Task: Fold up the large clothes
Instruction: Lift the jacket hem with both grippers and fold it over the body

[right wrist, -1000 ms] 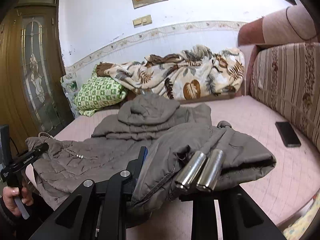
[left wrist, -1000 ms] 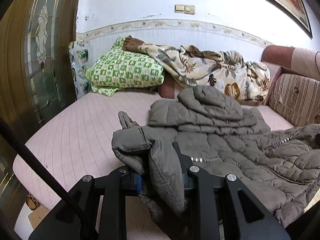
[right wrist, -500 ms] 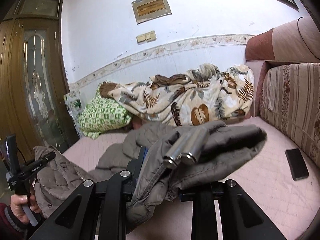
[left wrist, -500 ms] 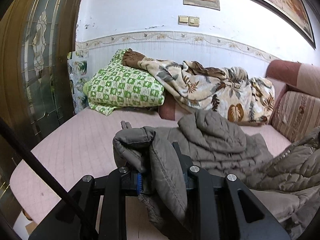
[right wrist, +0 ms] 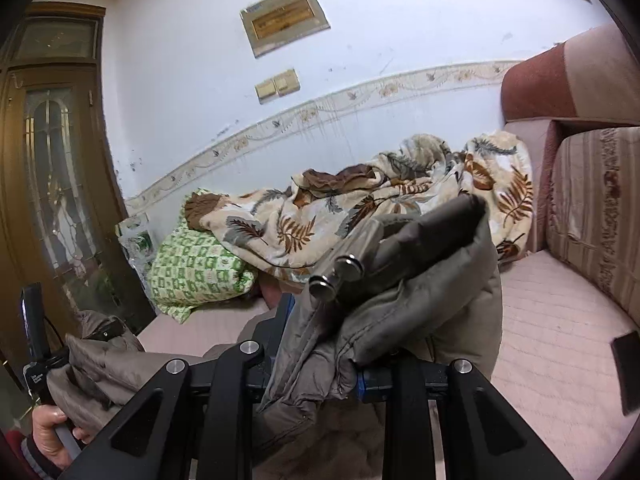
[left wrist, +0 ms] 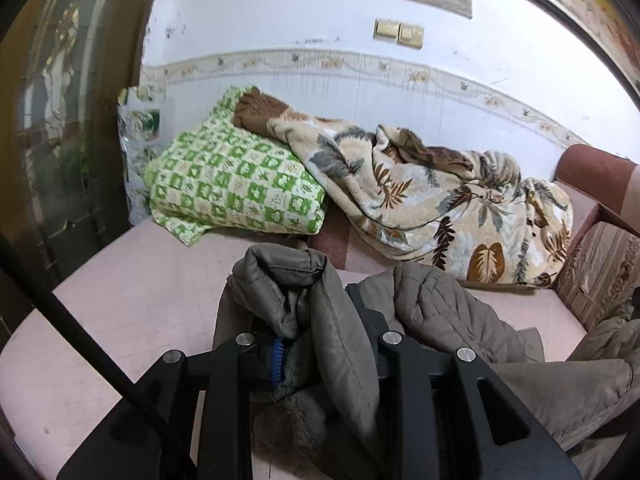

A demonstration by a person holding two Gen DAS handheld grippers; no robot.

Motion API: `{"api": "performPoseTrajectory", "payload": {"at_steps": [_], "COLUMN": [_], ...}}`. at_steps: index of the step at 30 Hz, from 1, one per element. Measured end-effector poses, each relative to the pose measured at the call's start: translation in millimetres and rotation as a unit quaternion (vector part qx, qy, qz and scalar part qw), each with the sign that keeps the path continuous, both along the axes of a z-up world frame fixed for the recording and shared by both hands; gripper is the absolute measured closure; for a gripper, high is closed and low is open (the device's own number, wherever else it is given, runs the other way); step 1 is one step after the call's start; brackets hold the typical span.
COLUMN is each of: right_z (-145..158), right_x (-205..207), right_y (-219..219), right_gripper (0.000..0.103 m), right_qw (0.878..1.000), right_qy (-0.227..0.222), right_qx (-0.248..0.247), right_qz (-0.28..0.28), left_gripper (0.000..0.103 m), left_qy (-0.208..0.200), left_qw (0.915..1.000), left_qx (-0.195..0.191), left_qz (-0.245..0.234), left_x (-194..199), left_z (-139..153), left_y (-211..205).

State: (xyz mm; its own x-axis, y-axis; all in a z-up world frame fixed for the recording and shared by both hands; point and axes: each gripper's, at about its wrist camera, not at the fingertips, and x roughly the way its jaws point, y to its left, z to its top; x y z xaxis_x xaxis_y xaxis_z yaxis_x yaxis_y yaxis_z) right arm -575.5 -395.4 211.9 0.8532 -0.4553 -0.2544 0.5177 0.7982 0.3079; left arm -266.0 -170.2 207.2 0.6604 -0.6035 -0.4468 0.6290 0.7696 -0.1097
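Note:
A grey-brown quilted jacket [left wrist: 448, 312] is lifted off the pink sofa seat [left wrist: 132, 300] by two corners. My left gripper [left wrist: 316, 344] pinches a bunched hem corner. Its jaws are opening slightly, with the fabric still pressed between them. In the right wrist view my right gripper [right wrist: 320, 360] is shut on the jacket's [right wrist: 432, 280] other corner. Two metal cord ends [right wrist: 336, 276] lie on top of that fold. At the left edge of that view, a person's hand [right wrist: 48, 432] holds the left gripper's handle, and jacket fabric drapes from it.
A green checked pillow [left wrist: 236, 184] and a leaf-print blanket [left wrist: 432, 196] lie against the far wall. A striped sofa back [right wrist: 596, 216] stands on the right, with a dark phone [right wrist: 628, 372] on the seat near it. A wooden glass door [right wrist: 52, 184] is on the left.
Both grippers have risen and moved toward the far wall, carrying the jacket's lower edge up off the seat and over the rest of the jacket. Their grips have not changed.

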Motion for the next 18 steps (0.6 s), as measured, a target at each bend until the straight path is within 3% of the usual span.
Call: {"api": "performPoseTrajectory", "payload": {"at_steps": [8, 18], "right_z": [-19, -58], "right_x": [71, 115], "right_y": [-66, -141], "right_gripper": [0.077, 0.076], "right_qw": [0.999, 0.992], "right_qy": [0.034, 0.08], "right_qx": [0.034, 0.09], "right_qz": [-0.007, -0.039], "left_gripper": [0.073, 0.048], "left_qy": [0.092, 0.158], "left_qw": [0.9955, 0.9869], "left_qx": [0.024, 0.001], "left_qz": [0.0, -0.032], "left_x": [83, 147], "left_z": [-25, -40], "left_y": [-74, -99]}}
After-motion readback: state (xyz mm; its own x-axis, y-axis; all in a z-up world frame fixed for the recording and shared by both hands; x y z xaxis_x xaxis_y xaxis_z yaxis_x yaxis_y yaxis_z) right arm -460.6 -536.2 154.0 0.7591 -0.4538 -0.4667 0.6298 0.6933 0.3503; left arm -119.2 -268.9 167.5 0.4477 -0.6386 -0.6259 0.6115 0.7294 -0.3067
